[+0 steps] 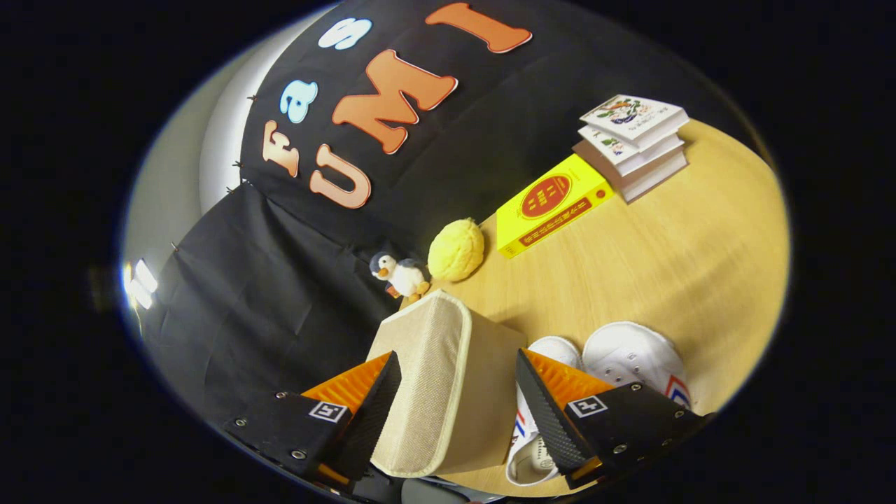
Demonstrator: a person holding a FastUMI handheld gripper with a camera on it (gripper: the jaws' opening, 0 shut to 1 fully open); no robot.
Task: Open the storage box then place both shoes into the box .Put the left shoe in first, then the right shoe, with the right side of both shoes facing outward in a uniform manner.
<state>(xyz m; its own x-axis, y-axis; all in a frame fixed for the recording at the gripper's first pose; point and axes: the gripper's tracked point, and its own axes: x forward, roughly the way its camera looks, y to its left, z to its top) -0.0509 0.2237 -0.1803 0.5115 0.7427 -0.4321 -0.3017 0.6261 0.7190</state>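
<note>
**Q:** Storage box (448,378), position and state?

**A:** Beige fabric box, seen tilted in the gripper view, standing on the wooden counter (672,245). It lies between the two fingers, with its woven lid face and pale trimmed edge toward the left finger and a plain side panel toward the right one.

**Q:** Gripper (458,409), degree of opening?

**A:** Fingers spread wide, one on each side of the box. The left finger's pad sits at the lid face and the right finger's pad at the side panel. Whether either pad actually presses on the fabric cannot be told, so a firm hold is not confirmed.

**Q:** Shoes?

**A:** Two white shoes side by side on the counter, just beside the box on the right finger's side. The nearer shoe (542,402) is partly hidden behind the right finger, showing its toe, a red and blue stripe and its opening. The farther shoe (633,357) shows its rounded toe, laces and a red and blue mark.

**Q:** Objects beyond the box?

**A:** A small penguin toy (400,274) and a yellow plush ball (456,249) near the counter's back edge. Farther on, a yellow book (553,204) lies flat, beside a stack of white books (633,143). Black cloth forms the wall behind.
</note>
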